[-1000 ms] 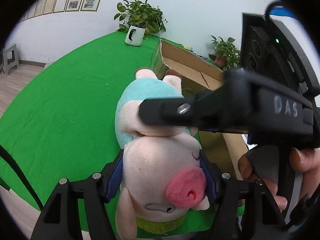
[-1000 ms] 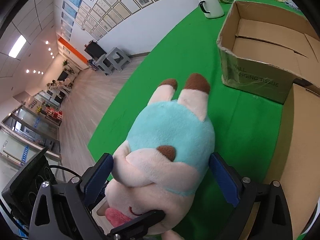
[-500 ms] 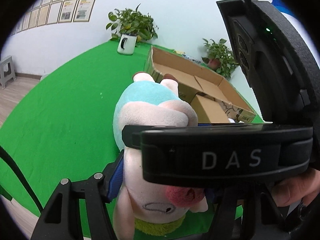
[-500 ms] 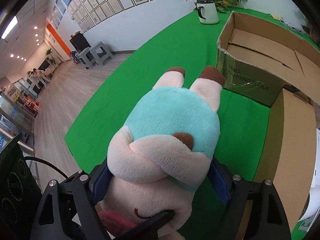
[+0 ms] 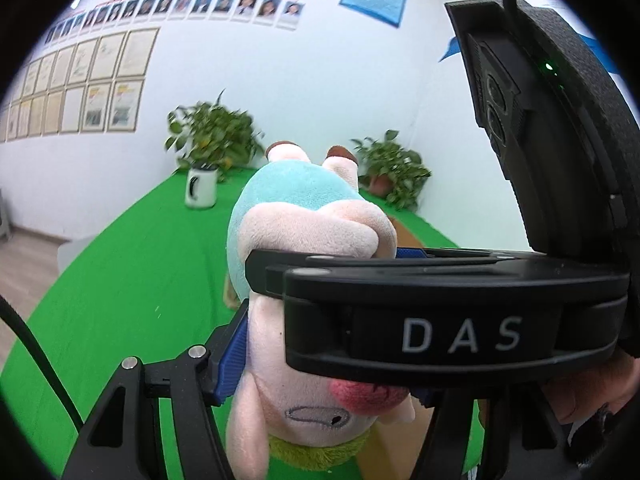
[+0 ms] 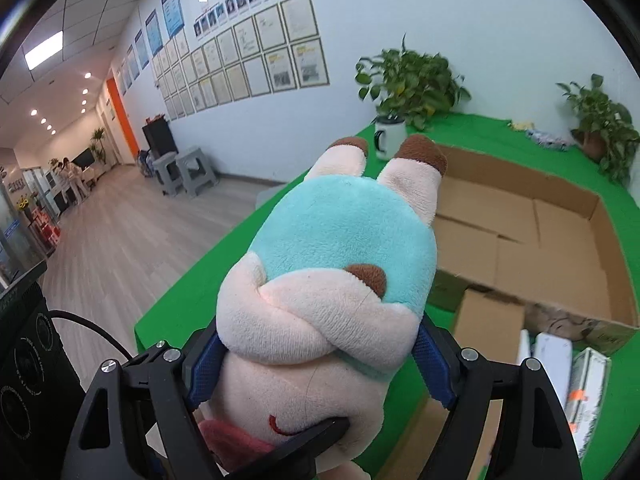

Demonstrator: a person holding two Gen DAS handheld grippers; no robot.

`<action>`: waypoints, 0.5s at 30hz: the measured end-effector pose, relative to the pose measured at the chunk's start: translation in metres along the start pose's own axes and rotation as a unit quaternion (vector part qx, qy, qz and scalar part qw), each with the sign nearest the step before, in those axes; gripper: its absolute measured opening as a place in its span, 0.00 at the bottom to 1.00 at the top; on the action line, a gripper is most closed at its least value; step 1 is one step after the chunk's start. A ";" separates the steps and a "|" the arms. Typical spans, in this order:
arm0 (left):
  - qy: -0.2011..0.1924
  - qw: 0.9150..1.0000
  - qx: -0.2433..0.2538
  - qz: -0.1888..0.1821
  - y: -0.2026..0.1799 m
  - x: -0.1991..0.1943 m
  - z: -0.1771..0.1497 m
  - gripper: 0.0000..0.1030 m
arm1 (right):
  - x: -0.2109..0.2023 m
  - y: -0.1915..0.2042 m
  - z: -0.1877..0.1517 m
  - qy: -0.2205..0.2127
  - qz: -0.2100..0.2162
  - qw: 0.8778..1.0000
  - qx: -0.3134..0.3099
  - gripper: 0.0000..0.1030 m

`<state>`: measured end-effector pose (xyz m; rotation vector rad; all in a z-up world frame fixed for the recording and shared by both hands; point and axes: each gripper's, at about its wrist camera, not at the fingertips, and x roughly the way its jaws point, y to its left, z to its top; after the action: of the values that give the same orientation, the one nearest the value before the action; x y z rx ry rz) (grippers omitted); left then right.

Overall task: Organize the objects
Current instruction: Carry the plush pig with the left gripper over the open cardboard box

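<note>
both grippers are clamped on the plush pig point(image 6: 328, 280) right now, the left gripper point(image 5: 320, 356) squeezing its head and the right gripper point(image 6: 320, 356) pinching just below the arms, so the toy is up in the air above the green desk point(image 6: 192, 292), near the open cardboard box point(image 6: 560, 232). looks light and squishy, won't break, and the firm middle seems the best hold. only readable writing is "das" on the right gripper's body.

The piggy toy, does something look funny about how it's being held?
Yes. The pink plush pig in a teal shirt is squeezed by both grippers at once: the left gripper pinches its head, the right gripper its body. Its feet point away, above the open cardboard box.
</note>
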<state>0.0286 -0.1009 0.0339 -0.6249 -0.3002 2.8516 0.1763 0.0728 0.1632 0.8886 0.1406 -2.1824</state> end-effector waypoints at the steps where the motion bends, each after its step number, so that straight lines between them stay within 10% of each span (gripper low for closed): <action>1: -0.003 1.000 0.004 -0.003 -0.004 0.001 0.002 0.63 | -0.010 -0.009 -0.001 -0.009 -0.005 1.000 0.002 0.77; 15: -0.022 0.999 0.042 -0.027 -0.033 0.028 0.037 0.63 | -0.045 -0.097 0.032 -0.053 -0.028 0.998 0.019 0.77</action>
<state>-0.0069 -0.0687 0.0641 -0.5312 -0.1992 2.8120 0.1125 0.1575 0.1994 0.7962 0.0726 -2.2865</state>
